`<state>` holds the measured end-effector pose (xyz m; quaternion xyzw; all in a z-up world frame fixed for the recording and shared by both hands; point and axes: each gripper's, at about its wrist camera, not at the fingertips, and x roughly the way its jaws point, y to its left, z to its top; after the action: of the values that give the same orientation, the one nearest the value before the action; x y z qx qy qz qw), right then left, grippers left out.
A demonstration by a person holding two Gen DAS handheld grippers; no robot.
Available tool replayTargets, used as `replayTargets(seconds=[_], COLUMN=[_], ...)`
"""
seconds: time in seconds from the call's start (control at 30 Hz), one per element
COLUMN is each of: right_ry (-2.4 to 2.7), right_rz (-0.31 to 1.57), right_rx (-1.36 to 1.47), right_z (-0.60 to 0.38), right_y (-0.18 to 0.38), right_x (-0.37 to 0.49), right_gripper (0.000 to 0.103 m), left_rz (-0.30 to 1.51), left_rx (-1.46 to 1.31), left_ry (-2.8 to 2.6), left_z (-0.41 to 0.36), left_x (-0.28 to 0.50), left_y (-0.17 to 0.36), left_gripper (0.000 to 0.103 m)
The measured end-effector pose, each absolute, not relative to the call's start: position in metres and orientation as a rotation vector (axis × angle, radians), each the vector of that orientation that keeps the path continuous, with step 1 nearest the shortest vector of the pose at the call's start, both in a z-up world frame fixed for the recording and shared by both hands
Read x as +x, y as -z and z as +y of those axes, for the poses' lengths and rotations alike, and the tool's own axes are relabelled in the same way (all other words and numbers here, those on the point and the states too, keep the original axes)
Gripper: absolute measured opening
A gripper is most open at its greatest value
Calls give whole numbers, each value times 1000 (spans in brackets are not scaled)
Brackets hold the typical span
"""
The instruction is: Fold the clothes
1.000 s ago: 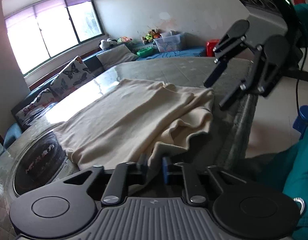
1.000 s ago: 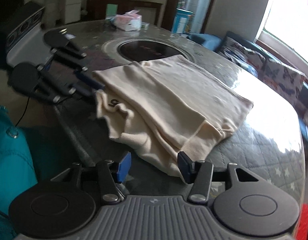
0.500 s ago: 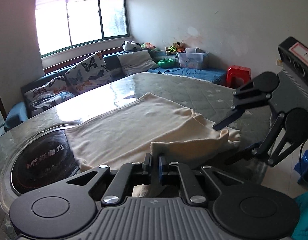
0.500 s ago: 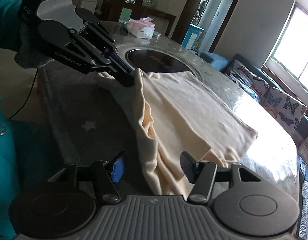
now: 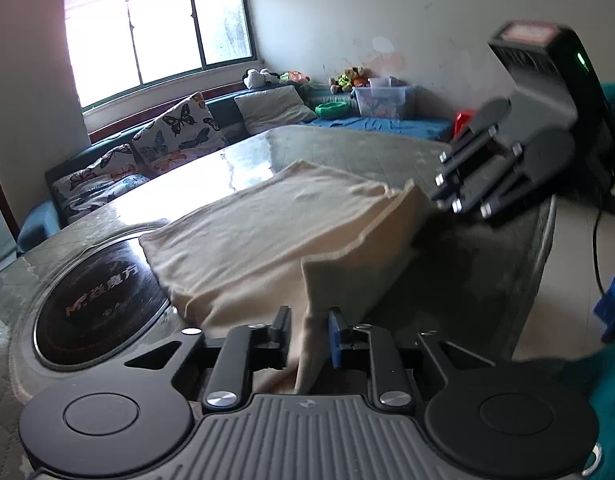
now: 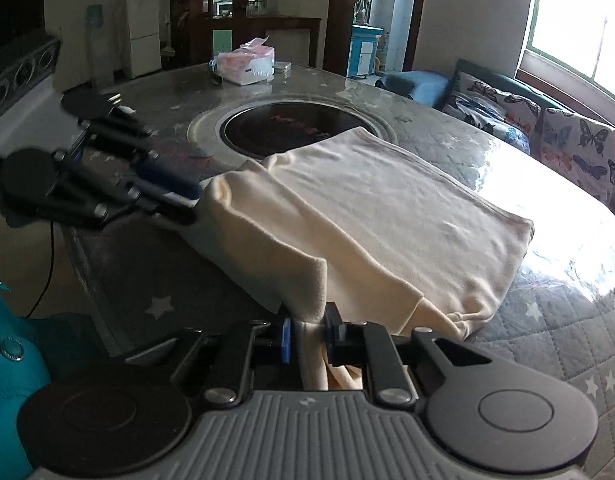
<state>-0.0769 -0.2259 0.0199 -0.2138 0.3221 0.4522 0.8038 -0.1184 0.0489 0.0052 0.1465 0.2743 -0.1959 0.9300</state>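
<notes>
1. A cream garment (image 5: 267, 236) is seen lying on the counter (image 6: 547, 320), its far part flat on the glossy, star-quilted cover and its near edge raised off the surface.
2. The left gripper (image 5: 309, 330) is pressed together on one corner of the near edge, with cloth pinched between its jaws and hanging down behind them.
3. The right gripper (image 6: 309, 332) is likewise clamped on the other corner of that edge; a fold of the cream garment is gripped between its fingers.
4. The raised edge is stretched between the two grippers, so that a sloping band of fabric is formed above the counter's near rim.
5. In the left wrist view the right gripper is seen blurred at the upper right, its tips touching the far end of the lifted edge.
6. A round black cooktop (image 6: 295, 128) set into the counter is partly overlapped by the garment's flat portion.
7. A tissue pack (image 6: 247, 64) is seen on the far side of the counter, well apart from the garment.
8. A teal sleeve (image 6: 11, 380) is visible at the lower left of the right wrist view.
</notes>
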Motion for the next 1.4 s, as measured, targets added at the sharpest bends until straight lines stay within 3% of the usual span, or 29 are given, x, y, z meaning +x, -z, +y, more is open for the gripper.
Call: replayTargets(seconds=[0.27,0.4,0.5,1.07,1.4], right_ry=[-951,-939,-934,-1025,-988], right_rz=[682,674,654,587,575], right_rx=[-434,-429,-414,-374,-381], right_z=[-223,-222,-225,-256,-243], right_y=[-23,-22,-24,-78,-93], right_x=[-72,-74,-79,-159,-129], right_gripper=[14,12,10,10,8], left_rz=[563,550,539,470,433], left_rx=[409,412,409,356,310], left_ry=[374,377,380,431,369], left_z=[47,48,50,53,58], left_x=[-125,-126,-128,-205,-143], left_y=[11,8,5,-53,-59], left_gripper=[28,10,5,5,5])
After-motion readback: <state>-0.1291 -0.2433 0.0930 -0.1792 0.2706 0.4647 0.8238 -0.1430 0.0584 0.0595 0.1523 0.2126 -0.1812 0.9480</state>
